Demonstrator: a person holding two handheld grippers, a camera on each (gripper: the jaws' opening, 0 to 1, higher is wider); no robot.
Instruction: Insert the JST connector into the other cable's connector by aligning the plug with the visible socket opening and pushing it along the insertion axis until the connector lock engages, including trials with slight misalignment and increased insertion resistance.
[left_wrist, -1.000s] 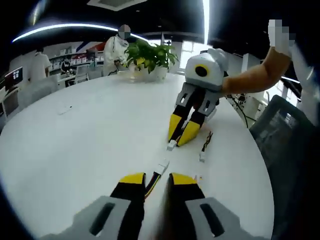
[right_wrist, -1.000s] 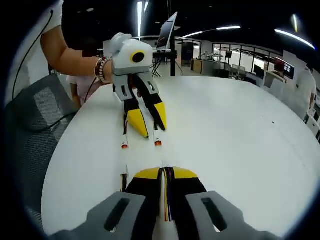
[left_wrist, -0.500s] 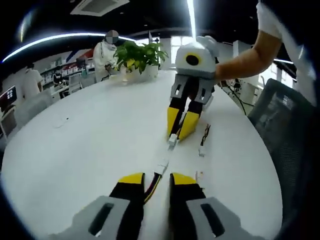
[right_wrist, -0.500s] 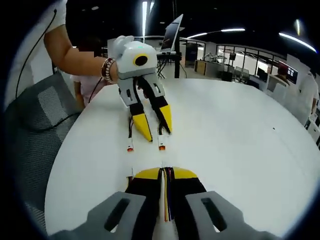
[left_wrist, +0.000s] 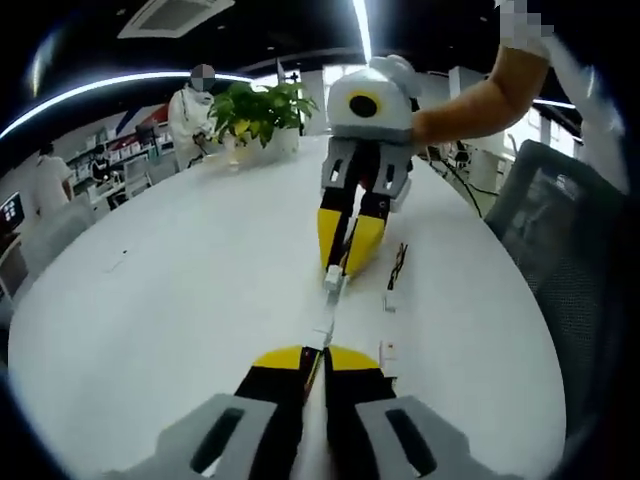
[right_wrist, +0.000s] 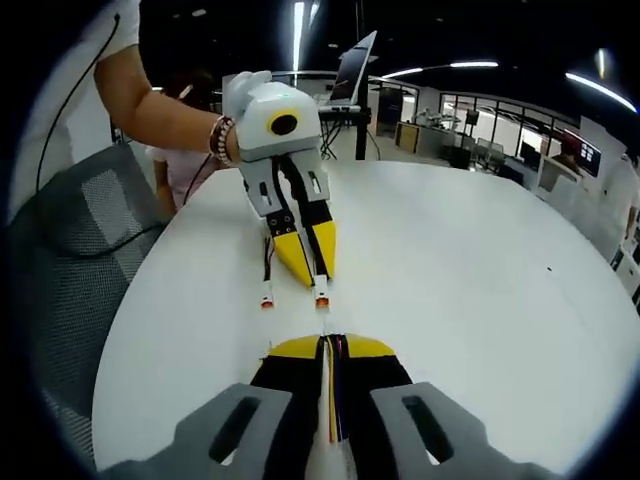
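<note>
We hold one cable in each tool over the white surface (left_wrist: 150, 290). The left tool (left_wrist: 313, 362) clenches the socket cable (left_wrist: 321, 330); the right tool (left_wrist: 346, 262) clenches the plug (left_wrist: 332, 281). The connectors face nearly end to end, just apart, their long axes roughly collinear.

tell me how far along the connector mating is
Done: each gripper is shut on its own cable, the left gripper and the right gripper. In hand: the two white connectors face each other nearly in line. Left: closing the gap and pushing until the lock engages; a spare cable lies beside.
</note>
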